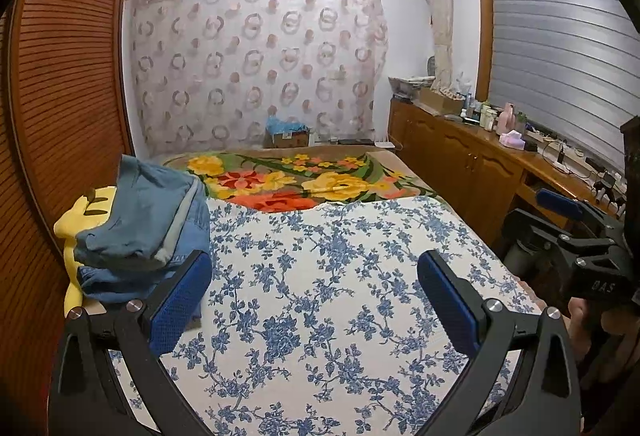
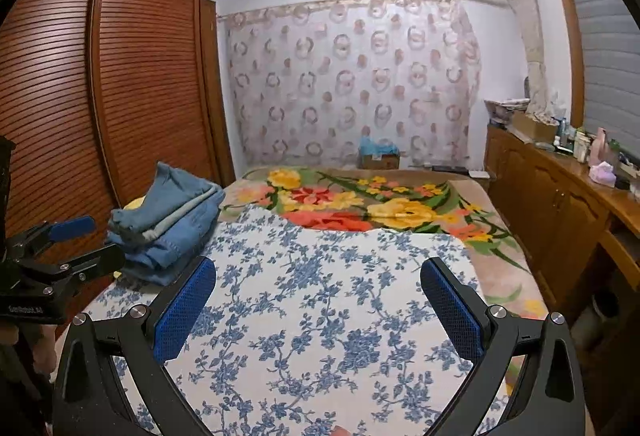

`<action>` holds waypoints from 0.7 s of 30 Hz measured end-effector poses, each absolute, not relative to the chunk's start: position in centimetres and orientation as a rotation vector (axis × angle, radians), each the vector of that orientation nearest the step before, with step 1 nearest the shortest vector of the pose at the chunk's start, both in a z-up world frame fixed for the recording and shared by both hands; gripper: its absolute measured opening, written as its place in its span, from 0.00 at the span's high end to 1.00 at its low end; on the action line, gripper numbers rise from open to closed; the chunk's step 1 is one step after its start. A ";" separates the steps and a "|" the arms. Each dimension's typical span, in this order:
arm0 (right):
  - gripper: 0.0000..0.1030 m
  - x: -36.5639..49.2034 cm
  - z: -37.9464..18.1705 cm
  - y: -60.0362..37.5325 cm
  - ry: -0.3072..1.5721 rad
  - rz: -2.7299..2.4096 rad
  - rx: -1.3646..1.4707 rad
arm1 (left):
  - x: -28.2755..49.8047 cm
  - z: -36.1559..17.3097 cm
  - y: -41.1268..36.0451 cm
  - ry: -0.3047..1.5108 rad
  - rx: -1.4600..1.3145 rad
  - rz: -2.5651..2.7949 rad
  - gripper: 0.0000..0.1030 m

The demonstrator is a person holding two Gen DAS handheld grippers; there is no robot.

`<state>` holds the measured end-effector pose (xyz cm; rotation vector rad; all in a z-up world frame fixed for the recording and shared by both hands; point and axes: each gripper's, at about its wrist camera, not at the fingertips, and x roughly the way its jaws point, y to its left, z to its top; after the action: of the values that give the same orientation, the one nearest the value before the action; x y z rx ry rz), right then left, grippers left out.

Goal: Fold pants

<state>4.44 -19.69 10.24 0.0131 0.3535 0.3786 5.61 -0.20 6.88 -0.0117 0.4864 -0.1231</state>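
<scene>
Folded blue denim pants (image 1: pixel 144 228) lie in a pile at the left side of the bed, on top of a yellow plush toy (image 1: pixel 82 220). In the right wrist view the same pants (image 2: pixel 168 228) sit left of centre. My left gripper (image 1: pixel 314 276) hovers open above the blue-flowered sheet (image 1: pixel 320 296), its left finger close to the pile, nothing between its pads. My right gripper (image 2: pixel 318 284) is open too and holds nothing. Each gripper shows at the edge of the other's view: the right gripper (image 1: pixel 568 228) and the left gripper (image 2: pixel 68 240).
A flowered blanket (image 1: pixel 304 180) covers the far half of the bed. A slatted wooden wardrobe (image 1: pixel 60 76) stands close on the left. A wooden cabinet (image 1: pixel 460 152) with bottles and boxes runs along the right. A cardboard box (image 1: pixel 290 136) sits beyond the bed by the curtain.
</scene>
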 end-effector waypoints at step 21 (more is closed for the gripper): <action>0.01 2.6 9.2 -20.1 0.276 0.340 0.023 | 3.5 8.7 1.0 0.434 -0.006 -0.080 0.00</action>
<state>2.58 -20.05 9.17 0.0226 0.2762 0.3400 3.49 1.02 8.69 -0.0058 0.4336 -0.0796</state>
